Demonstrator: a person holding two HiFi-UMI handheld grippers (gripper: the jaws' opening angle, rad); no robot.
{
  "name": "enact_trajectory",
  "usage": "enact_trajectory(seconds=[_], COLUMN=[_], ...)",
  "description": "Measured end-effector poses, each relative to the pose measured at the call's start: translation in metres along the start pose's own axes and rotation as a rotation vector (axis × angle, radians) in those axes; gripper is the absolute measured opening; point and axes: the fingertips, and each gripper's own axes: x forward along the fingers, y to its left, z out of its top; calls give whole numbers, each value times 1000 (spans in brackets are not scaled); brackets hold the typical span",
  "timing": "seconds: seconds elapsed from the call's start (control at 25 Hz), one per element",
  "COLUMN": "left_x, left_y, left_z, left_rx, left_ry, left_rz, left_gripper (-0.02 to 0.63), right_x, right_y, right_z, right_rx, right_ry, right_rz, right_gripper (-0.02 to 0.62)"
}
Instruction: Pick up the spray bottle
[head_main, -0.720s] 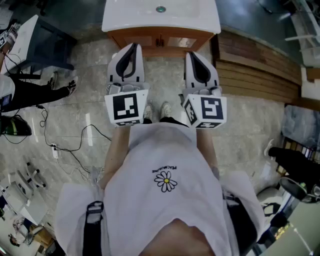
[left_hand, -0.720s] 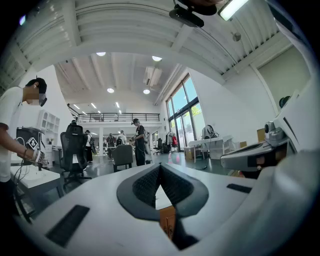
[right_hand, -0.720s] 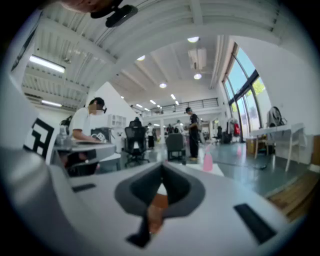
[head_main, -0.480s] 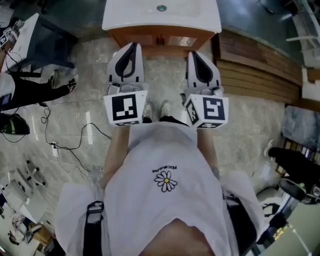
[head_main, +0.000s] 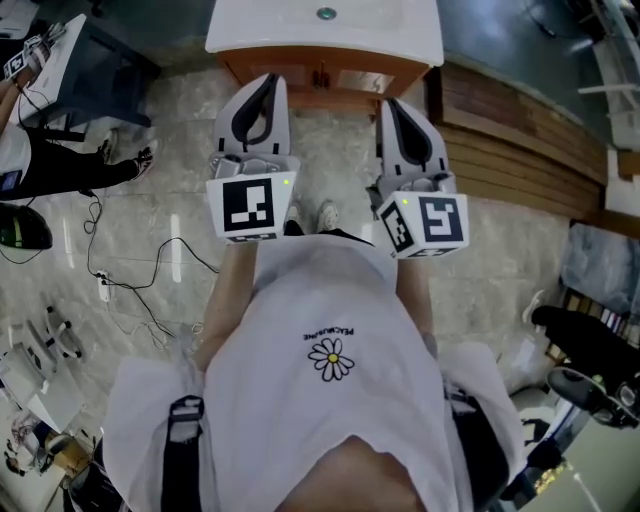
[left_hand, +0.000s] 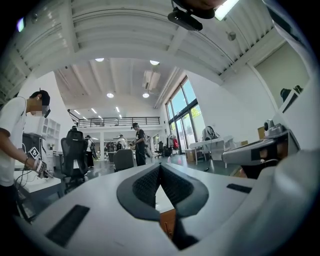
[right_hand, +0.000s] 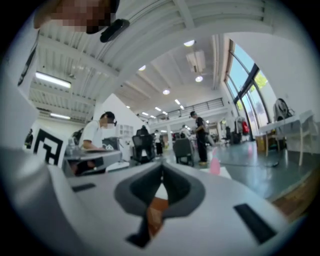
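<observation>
Now the left gripper (left_hand: 159, 171) and right gripper (right_hand: 161, 172) are held level, jaws pressed together, nothing between them. A pink spray bottle (right_hand: 215, 163) is spotted ahead, right of the right claw's tips. Light, slick plastic is expected, best taken round the body.

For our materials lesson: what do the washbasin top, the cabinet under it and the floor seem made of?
Washbasin top: smooth glossy white, probably ceramic.
Cabinet: warm orange-brown with panelled doors, likely wood or veneer.
Floor: veined grey with bright reflections, apparently polished stone or tile.
</observation>
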Motion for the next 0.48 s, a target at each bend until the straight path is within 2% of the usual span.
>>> enact_trajectory(seconds=[0.2, 0.48], left_x=[-2, -6], left_y=[-14, -25], left_z=[7, 17], left_rx=[6, 4], left_ry=[-40, -86], left_rz=[19, 63], left_gripper=[17, 18], right_x=[-8, -25], right_y=[-2, -18], right_z=[7, 9], right_rx=[-43, -54], right_ry=[-37, -43], right_rz=[51, 79], right_gripper=[29, 29])
